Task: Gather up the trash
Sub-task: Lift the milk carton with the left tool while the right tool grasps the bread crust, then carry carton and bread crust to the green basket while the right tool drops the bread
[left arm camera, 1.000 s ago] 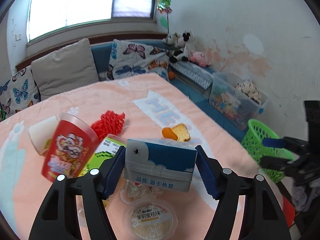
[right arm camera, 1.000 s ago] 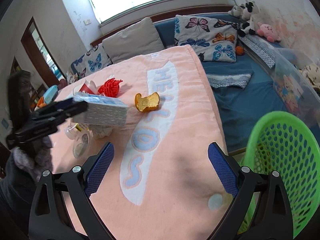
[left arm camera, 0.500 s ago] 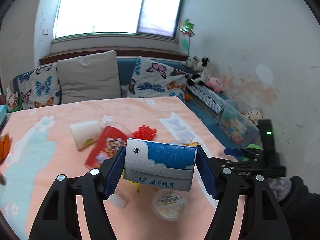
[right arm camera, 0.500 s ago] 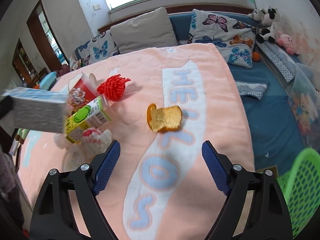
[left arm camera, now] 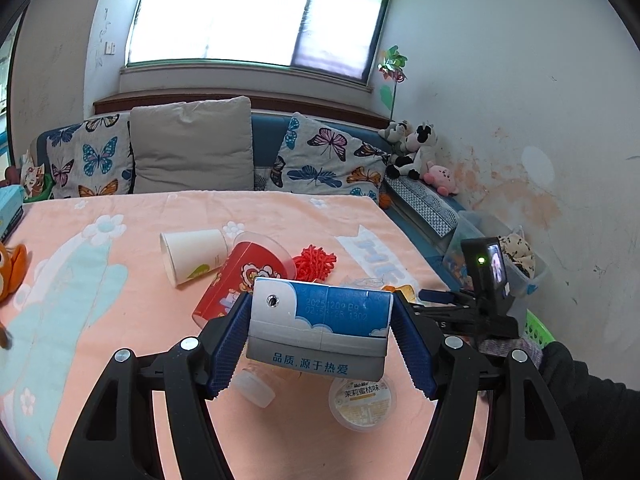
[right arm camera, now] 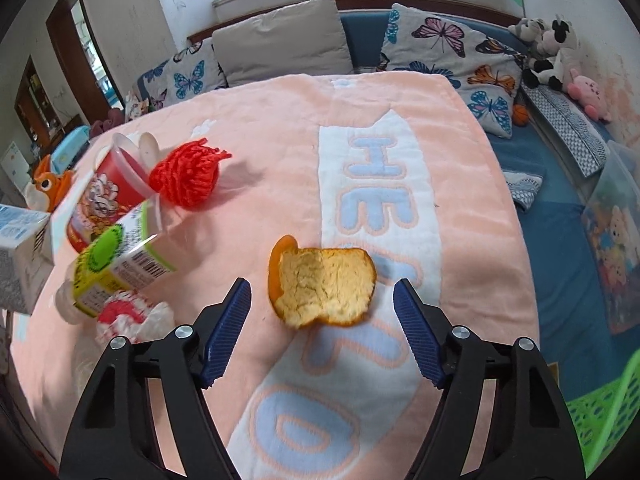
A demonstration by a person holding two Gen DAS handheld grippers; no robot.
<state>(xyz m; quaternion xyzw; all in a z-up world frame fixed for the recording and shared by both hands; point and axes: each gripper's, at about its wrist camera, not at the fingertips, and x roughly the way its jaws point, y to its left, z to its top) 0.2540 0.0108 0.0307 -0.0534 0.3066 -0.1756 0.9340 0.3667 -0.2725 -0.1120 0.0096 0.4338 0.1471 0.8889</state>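
Observation:
My left gripper (left arm camera: 320,320) is shut on a blue-and-grey milk carton (left arm camera: 320,312), held off the pink towel-covered table (left arm camera: 140,216). In the right wrist view the same carton (right arm camera: 20,248) shows at the left edge. My right gripper (right arm camera: 322,286) hangs low over a piece of orange peel (right arm camera: 324,284). Its jaws are closing with the peel between them, and the pads stand clear of it on both sides. From the left wrist view the right gripper (left arm camera: 430,298) reaches in from the right, and a green basket (left arm camera: 538,328) shows behind it.
Lying on the table are a red cup (right arm camera: 100,204), a red net ball (right arm camera: 186,176), a green carton (right arm camera: 120,268), a crumpled wrapper (right arm camera: 128,316), a paper cup (left arm camera: 192,252) and a sealed pudding cup (left arm camera: 362,400). The green basket (right arm camera: 600,420) stands off the table's right edge.
My right gripper moved from beside the basket in over the table and down to the orange peel, its jaws narrowing. The left gripper rose and swung with the carton still held.

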